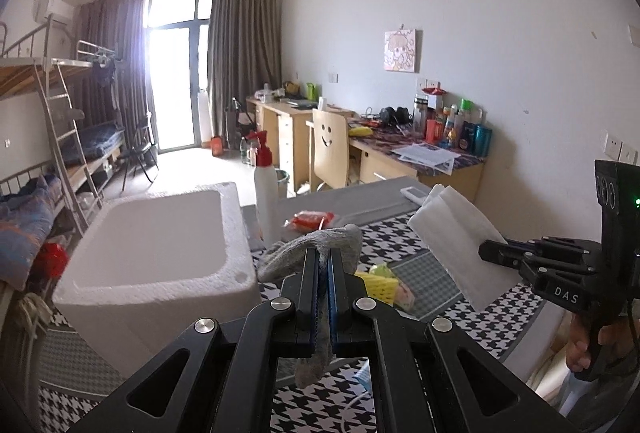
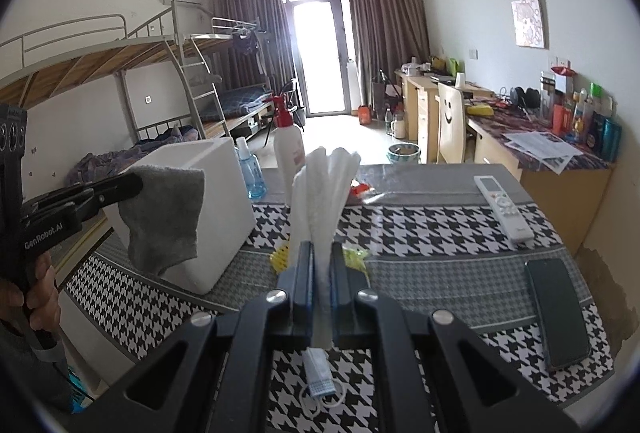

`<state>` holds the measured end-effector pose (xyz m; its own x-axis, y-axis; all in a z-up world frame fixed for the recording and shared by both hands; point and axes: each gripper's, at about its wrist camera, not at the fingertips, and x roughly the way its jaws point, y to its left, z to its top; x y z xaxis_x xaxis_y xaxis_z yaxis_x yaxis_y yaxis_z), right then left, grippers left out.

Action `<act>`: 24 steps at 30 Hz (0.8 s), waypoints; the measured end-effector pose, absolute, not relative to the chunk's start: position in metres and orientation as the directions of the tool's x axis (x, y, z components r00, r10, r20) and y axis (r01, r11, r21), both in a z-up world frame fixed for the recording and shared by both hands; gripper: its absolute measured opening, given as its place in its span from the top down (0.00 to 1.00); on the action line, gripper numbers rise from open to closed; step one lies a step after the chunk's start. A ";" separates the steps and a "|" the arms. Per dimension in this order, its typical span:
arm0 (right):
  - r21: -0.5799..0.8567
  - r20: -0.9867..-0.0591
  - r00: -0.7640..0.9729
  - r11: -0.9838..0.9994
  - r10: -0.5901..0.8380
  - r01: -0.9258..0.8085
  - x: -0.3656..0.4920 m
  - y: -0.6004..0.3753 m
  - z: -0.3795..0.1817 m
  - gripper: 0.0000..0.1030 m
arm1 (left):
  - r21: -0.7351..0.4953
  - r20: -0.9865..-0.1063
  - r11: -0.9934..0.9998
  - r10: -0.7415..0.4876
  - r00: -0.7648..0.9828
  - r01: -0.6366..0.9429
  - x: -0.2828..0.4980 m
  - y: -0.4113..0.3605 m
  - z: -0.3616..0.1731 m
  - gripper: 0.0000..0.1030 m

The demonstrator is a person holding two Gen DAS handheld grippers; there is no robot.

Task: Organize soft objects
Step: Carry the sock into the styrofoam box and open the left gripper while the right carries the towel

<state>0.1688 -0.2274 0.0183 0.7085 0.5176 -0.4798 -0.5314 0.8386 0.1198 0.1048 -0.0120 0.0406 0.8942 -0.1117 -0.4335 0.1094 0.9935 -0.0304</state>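
My left gripper (image 1: 323,257) is shut on a grey sock (image 1: 320,245) and holds it in the air just right of the white foam box (image 1: 160,245). The same sock (image 2: 168,213) hangs from that gripper (image 2: 138,183) in front of the box (image 2: 224,193) in the right wrist view. My right gripper (image 2: 322,253) is shut on a folded white cloth (image 2: 324,185) that stands up above the table. The cloth (image 1: 456,237) and the right gripper (image 1: 486,253) also show in the left wrist view. A yellow cloth (image 1: 380,283) lies on the houndstooth table.
A white bottle with a red sprayer (image 2: 288,145), a blue-liquid bottle (image 2: 250,173) and a red packet (image 1: 312,219) stand behind. A remote (image 2: 504,207), a dark phone (image 2: 558,313) and a blue face mask (image 2: 318,377) lie on the table (image 2: 420,229).
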 end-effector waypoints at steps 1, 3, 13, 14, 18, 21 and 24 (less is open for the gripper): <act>0.119 -0.477 0.709 0.838 0.519 -0.533 0.168 -0.226 0.020 0.91 | -0.031 -0.430 0.994 -0.109 0.896 0.106 0.105 -0.010 0.042 0.96; 0.116 -0.469 0.710 0.834 0.525 -0.540 0.167 -0.224 0.023 0.91 | -0.033 -0.426 0.995 -0.104 0.899 0.099 0.105 -0.008 0.043 0.96; 0.081 -0.433 0.730 0.829 0.529 -0.553 0.162 -0.214 0.038 0.91 | -0.017 -0.401 0.996 -0.090 0.912 0.091 0.108 -0.003 0.057 0.96; 0.079 -0.430 0.731 0.828 0.531 -0.555 0.162 -0.213 0.040 0.91 | -0.019 -0.396 0.996 -0.091 0.914 0.091 0.108 -0.002 0.060 0.96; 0.075 -0.420 0.733 0.826 0.534 -0.559 0.163 -0.210 0.045 0.91 | -0.021 -0.369 0.995 -0.097 0.924 0.096 0.105 -0.002 0.070 0.96; 0.073 -0.409 0.732 0.819 0.546 -0.570 0.163 -0.207 0.050 0.91 | -0.014 -0.356 0.996 -0.090 0.930 0.091 0.105 -0.002 0.077 0.96; 0.073 -0.401 0.730 0.813 0.554 -0.577 0.164 -0.205 0.053 0.91 | -0.006 -0.343 0.997 -0.076 0.936 0.079 0.105 0.000 0.085 0.96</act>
